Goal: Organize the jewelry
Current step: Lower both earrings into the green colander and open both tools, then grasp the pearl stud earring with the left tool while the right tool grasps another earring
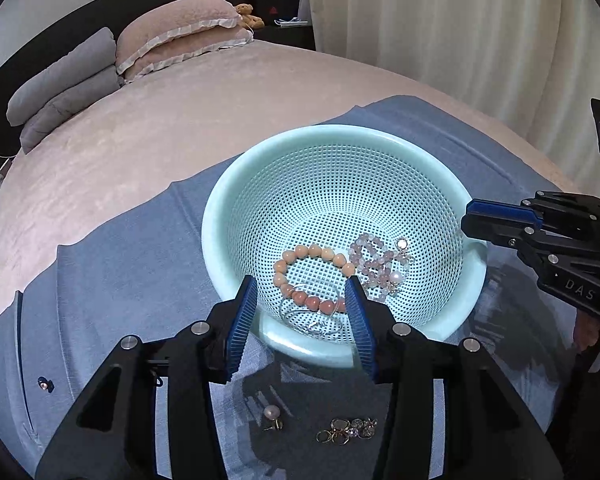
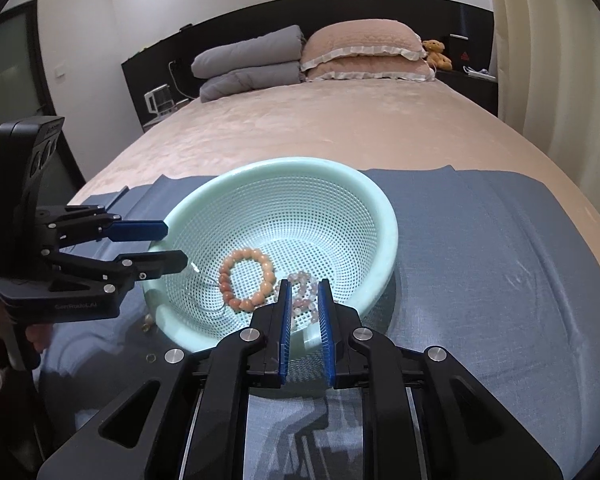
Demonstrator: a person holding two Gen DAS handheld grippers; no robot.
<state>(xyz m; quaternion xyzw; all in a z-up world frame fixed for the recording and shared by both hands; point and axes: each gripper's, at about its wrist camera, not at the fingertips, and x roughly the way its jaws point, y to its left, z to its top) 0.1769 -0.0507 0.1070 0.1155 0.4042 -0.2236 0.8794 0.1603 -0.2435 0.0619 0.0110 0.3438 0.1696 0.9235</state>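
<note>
Mint-green plastic colander [image 1: 260, 184] sits on a blue cloth [image 1: 132, 264] spread over a pink bedspread [image 1: 140, 132], and most of the jewelry is already down in its bottom. You've got a chunky peach bead bracelet [image 1: 300, 254], a paler pink bead bracelet [image 1: 370, 258] bunched up right beside it, a thin clear bangle [image 1: 292, 316] overlapping the peach one, and a small pearl piece [image 1: 397, 278] mixed in with the pale beads.

Left gripper [image 1: 302, 296] hangs over the near rim with its jaws spread wide and nothing between them. Right gripper [image 2: 303, 300] is over the opposite rim, jaws parted more narrowly, also empty, lined up over the pale bracelet [image 2: 300, 292].

Still out on the cloth, near the left gripper's base: a pearl earring [image 1: 271, 416] and a little cluster of gold rings [image 1: 346, 430]. A tiny dark stud-looking thing [image 1: 44, 385] lies farther off to the left, too small to tell what it is.

Pillows [image 2: 364, 52] and a folded grey duvet [image 2: 248, 64] are up at the headboard.
</note>
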